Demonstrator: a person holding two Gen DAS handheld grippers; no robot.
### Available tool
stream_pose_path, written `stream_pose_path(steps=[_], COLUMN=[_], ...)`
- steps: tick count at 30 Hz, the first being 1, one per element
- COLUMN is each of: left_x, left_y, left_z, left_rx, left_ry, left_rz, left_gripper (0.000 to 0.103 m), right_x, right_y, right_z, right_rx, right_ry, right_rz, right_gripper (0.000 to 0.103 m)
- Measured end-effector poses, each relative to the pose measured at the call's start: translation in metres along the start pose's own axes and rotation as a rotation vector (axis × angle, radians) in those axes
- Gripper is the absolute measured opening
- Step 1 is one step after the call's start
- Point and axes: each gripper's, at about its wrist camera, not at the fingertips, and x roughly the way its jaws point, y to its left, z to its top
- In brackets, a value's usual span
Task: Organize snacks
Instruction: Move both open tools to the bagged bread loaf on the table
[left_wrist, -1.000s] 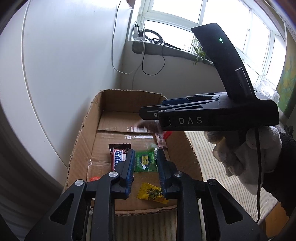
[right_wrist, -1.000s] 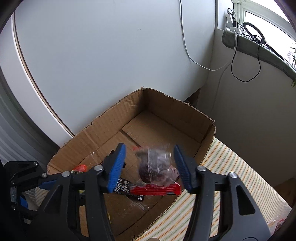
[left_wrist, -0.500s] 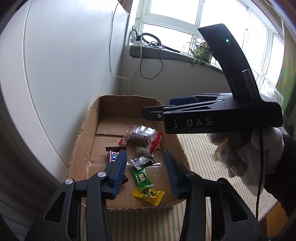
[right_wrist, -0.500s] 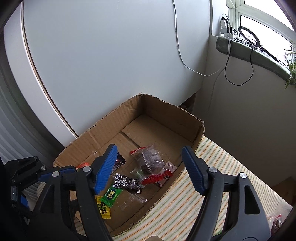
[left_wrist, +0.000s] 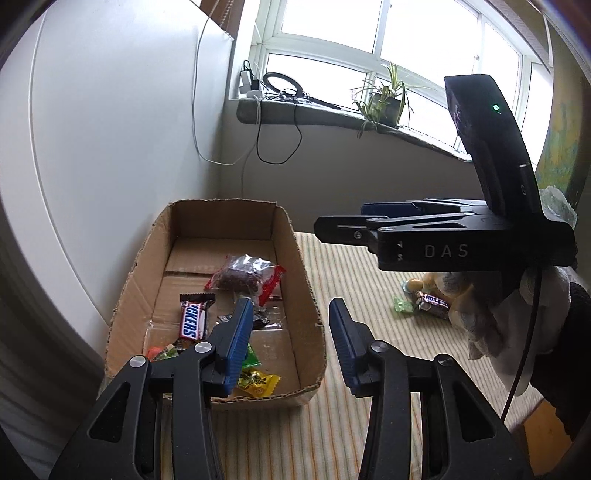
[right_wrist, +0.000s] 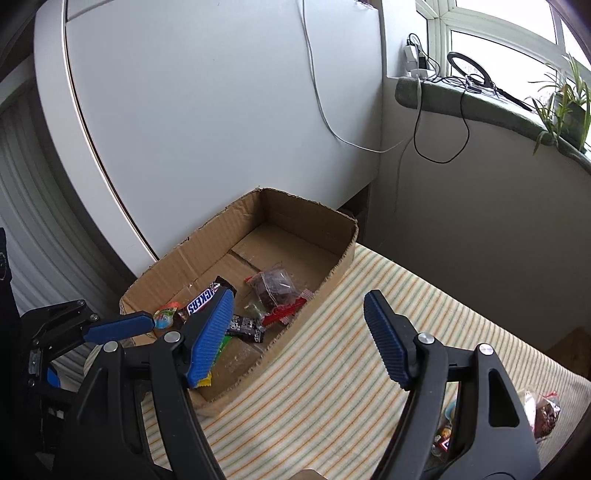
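Corrugated cardboard box (left_wrist: 306, 295), crinkly snack wrappers (left_wrist: 192, 318)

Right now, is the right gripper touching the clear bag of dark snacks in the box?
Apart. The right wrist view shows the right gripper open and empty, the clear bag lying beyond its fingertips.

Brown cardboard box (left_wrist: 303, 280); cream surface (right_wrist: 369, 350) with thin orange and green stripes. Blue-lettered Snickers (left_wrist: 192, 320), yellow candy (left_wrist: 258, 382), red-edged clear bag (left_wrist: 245, 275). Black tools, blue ribbed pads (right_wrist: 212, 336).
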Motion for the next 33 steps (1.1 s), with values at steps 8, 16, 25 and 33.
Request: stream_pose_path(steps=[8, 16, 25, 33], left_x=[0.009, 0.021, 0.041, 0.062], left_y=[-0.026, -0.059, -0.1, -0.134], left_z=[-0.004, -0.006, -0.008, -0.012], left_rx=[-0.014, -0.013, 0.009, 0.025], left_ry=[0.02, 0.03, 0.064, 0.1], left_rz=[-0.077, -0.131, -0.186, -0.231], left_gripper=[0.041, 0.053, 0.06, 0.06], right_x=[-0.047, -0.095, -0.123, -0.124], right_y=[-0.049, -0.119, -0.2, -0.239], right_z=[-0.036, -0.081, -0.136, -0.169], right_rx=[0.092, 0.216, 0.395, 0.486], right_ry=[-0.025, -0.041, -0.02, 0.003], right_rz=[-0.028, -0.126, -0.155, -0.101], right_gripper=[0.076, 0.077, 0.092, 0.092])
